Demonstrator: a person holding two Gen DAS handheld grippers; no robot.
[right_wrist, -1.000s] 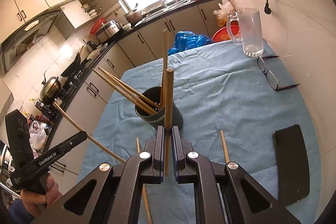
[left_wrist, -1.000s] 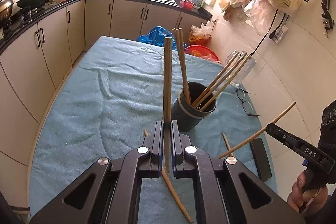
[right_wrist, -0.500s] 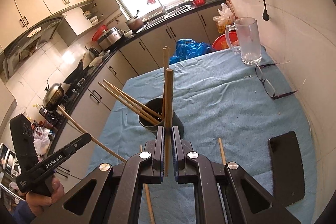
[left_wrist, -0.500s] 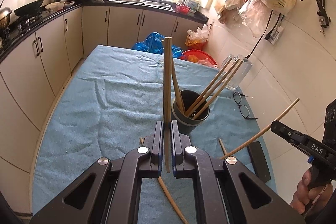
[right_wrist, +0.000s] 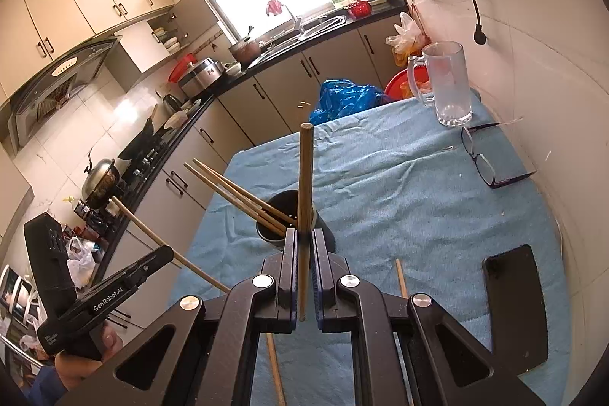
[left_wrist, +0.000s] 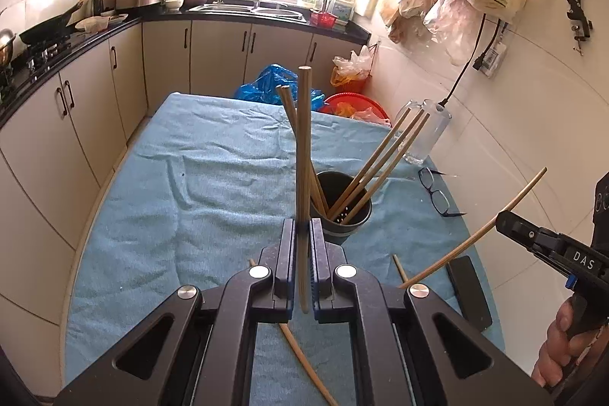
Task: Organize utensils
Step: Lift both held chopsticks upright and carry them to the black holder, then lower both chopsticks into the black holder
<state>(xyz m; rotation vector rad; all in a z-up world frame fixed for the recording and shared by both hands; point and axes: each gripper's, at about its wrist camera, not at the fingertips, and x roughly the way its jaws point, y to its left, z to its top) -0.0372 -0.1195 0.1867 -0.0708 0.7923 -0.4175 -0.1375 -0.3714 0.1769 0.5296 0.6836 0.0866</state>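
Observation:
A black utensil holder [left_wrist: 344, 221] [right_wrist: 329, 238] stands on the blue cloth with several wooden chopsticks leaning in it. My left gripper [left_wrist: 303, 227] is shut on one chopstick [left_wrist: 303, 139] that rises upright just in front of the holder. My right gripper [right_wrist: 304, 234] is shut on another chopstick [right_wrist: 305, 177], also upright and close to the holder. Each gripper shows in the other's view: the right gripper [left_wrist: 504, 220] with its slanted chopstick [left_wrist: 475, 238], the left gripper [right_wrist: 167, 252] with its own chopstick [right_wrist: 152, 234]. Two loose chopsticks [left_wrist: 304, 360] [left_wrist: 399, 265] lie on the cloth below.
A glass mug [right_wrist: 447, 90], a pair of glasses [right_wrist: 483, 162] and a black phone [right_wrist: 514, 299] lie along the table's right side by the tiled wall. The blue-clothed table [left_wrist: 190, 196] stretches to the left. Kitchen cabinets and a counter stand beyond.
Both grippers keep their chopsticks. The right gripper has risen a little, so the holder looks smaller and lower in its view. The left gripper has barely shifted.

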